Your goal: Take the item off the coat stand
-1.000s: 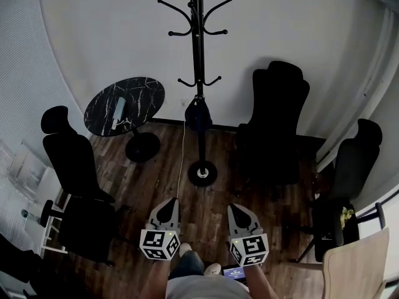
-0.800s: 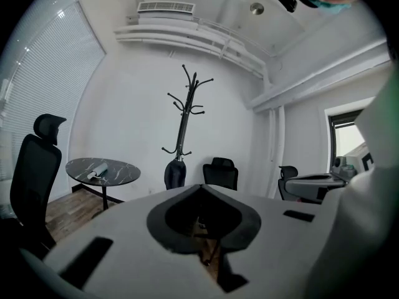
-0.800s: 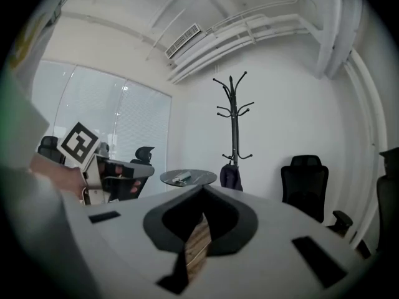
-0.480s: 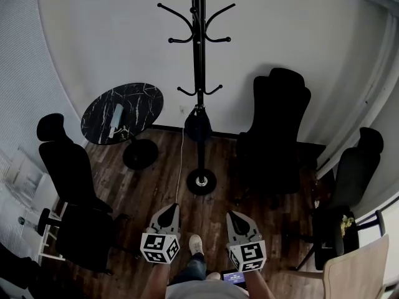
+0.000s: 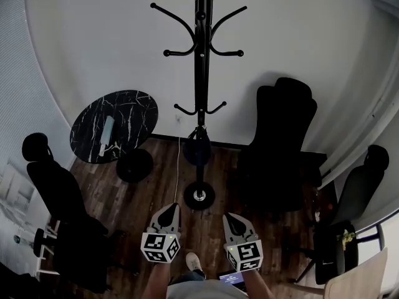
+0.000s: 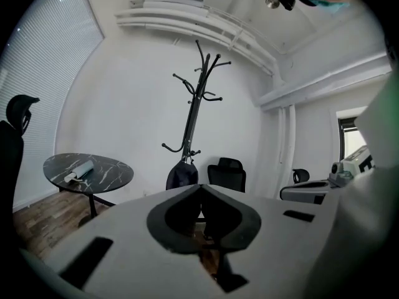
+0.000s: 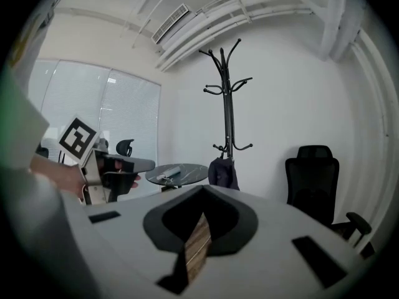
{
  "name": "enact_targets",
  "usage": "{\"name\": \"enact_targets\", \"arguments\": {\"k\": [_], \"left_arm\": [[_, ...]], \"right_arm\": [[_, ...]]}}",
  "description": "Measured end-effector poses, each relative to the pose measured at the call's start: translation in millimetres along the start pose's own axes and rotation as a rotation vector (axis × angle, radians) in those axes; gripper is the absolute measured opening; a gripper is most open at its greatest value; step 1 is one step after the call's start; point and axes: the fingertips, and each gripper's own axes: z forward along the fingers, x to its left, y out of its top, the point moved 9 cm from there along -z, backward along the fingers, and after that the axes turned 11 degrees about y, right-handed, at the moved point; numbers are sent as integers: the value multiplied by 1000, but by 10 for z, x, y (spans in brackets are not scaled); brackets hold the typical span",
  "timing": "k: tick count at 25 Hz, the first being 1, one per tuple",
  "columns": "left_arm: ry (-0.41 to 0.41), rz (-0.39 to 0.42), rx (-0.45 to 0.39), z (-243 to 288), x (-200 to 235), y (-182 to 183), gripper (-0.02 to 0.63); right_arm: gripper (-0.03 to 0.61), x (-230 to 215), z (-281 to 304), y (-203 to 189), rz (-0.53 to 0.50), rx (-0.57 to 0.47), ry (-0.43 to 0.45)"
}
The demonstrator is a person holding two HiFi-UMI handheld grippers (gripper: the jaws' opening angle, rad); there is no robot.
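A tall black coat stand [image 5: 201,73] rises against the white wall, with a dark bag [image 5: 197,147] hung from a low hook. It also shows in the left gripper view as the bag [image 6: 181,174] under the stand [image 6: 194,104], and in the right gripper view as the bag [image 7: 223,172] on the stand [image 7: 228,98]. My left gripper [image 5: 171,208] and right gripper [image 5: 229,218] are held side by side, short of the stand's round base [image 5: 199,196]. Both are shut and hold nothing.
A round black marble table [image 5: 113,126] with a pale roll on it stands left of the stand. Black office chairs sit at the right [image 5: 282,142], far right [image 5: 355,192] and left [image 5: 53,185]. The floor is dark wood. A foot [image 5: 193,263] shows below.
The view has closed in on the coat stand: it looms larger and its base lies nearer the grippers. Both grippers went forward together and stayed shut.
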Motion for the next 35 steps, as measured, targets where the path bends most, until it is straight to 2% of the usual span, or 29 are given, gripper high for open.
{"name": "enact_targets", "arguments": {"k": [8, 15, 20, 23, 26, 31, 35], "left_arm": [[-52, 9, 2, 828, 268, 165, 20], [-73, 64, 35, 1324, 509, 213, 20], [-100, 85, 38, 1543, 377, 229, 20], [-120, 92, 39, 1646, 278, 227, 20], [-127, 92, 42, 1765, 227, 222, 20], [-128, 78, 48, 1879, 193, 180, 20], [-117, 75, 69, 1980, 274, 129, 20]], "right_arm": [[11, -431, 761, 167, 14, 2, -33], [11, -693, 1060, 243, 55, -15, -53], [11, -864, 1125, 264, 108, -47, -100], [11, -907, 1207, 220, 121, -43, -96], [11, -933, 1286, 213, 88, -39, -74], [11, -925, 1402, 240, -66, 26, -77], [11, -1009, 1531, 168, -42, 46, -65]]}}
